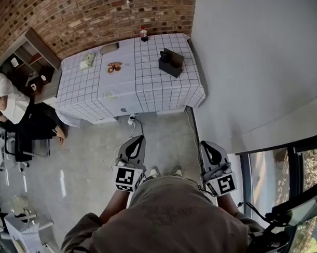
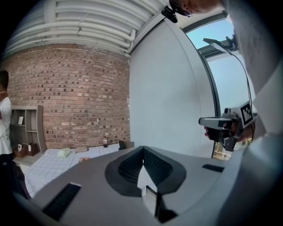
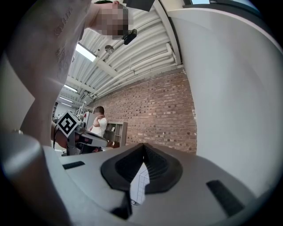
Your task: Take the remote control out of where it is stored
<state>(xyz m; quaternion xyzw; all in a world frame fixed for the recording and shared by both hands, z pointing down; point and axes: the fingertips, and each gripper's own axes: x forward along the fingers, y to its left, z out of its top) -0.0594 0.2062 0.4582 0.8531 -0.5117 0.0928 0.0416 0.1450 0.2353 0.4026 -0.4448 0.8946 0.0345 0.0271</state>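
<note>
No legible text, brand name or number appears in any view. The only sign-like markings are black-and-white square code patterns, one on the cube (image 1: 126, 179) of the left gripper (image 1: 140, 139) and one on the cube (image 1: 224, 184) of the right gripper (image 1: 204, 144). These patterns carry no characters. The bottle (image 1: 144, 33) on the tiled table (image 1: 149, 81) bears a red label, too small to read.

Loft-style workroom: brick wall (image 1: 89, 14), concrete floor (image 1: 90, 162), grid-clothed table (image 1: 149, 92).
</note>
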